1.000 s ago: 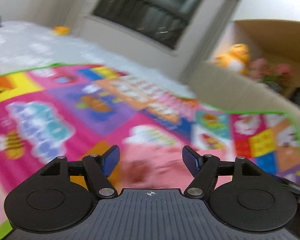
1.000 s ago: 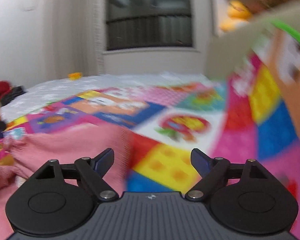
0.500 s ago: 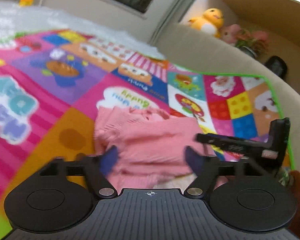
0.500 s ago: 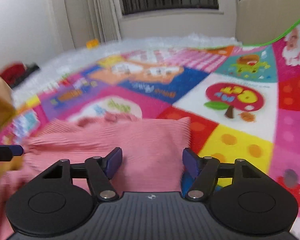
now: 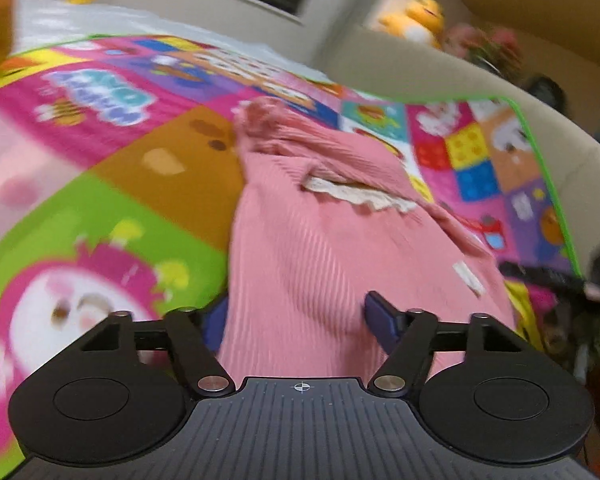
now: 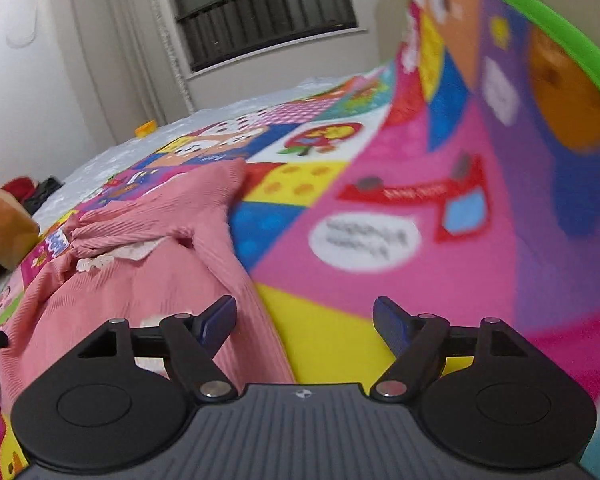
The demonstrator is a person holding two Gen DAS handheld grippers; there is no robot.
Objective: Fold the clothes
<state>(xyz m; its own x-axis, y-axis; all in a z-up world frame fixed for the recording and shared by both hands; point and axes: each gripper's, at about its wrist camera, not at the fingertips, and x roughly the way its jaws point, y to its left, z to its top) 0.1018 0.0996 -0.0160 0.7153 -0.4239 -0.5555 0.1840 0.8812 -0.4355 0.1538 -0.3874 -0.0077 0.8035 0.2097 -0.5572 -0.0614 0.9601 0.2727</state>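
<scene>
Both your tongs gape empty — the left gripper [image 5: 296,316] straddles the rumpled pink garment [image 5: 316,232] on the play mat [image 5: 100,208], the right gripper [image 6: 304,320] beside its edge — so grip smooth hem, not wrinkles.

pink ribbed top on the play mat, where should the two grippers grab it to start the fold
Probably by the near hem corners of the pink ribbed top. It lies flat on the play mat, lace-trimmed neckline at the far end, so the hem faces the grippers. The left gripper, open, already straddles the hem; the right gripper, open, sits at the top's right edge. Come in low from the near side.
</scene>
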